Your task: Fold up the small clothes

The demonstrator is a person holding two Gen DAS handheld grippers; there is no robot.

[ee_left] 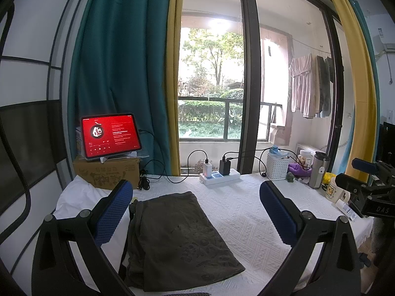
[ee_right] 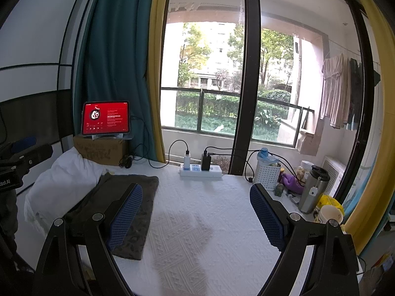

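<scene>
A dark olive-grey garment [ee_left: 177, 236] lies folded flat on the white textured table cover [ee_left: 246, 217], with a faint pattern on its top. My left gripper [ee_left: 195, 212] hovers above it, open, blue-padded fingers [ee_left: 113, 212] spread wide with nothing between them. In the right wrist view the same garment [ee_right: 133, 222] sits at the left, partly behind my left finger [ee_right: 126, 217]. My right gripper [ee_right: 197, 217] is open over bare cover. The right gripper's body [ee_left: 365, 185] shows at the left view's right edge.
A white pillow [ee_right: 61, 182] lies left of the garment. Behind stand a cardboard box [ee_left: 106, 172] with a red-screened tablet [ee_left: 111, 135], a power strip with chargers [ee_left: 219, 175], a white basket [ee_left: 277, 166], a steel flask [ee_right: 313, 190] and a mug [ee_left: 335, 190].
</scene>
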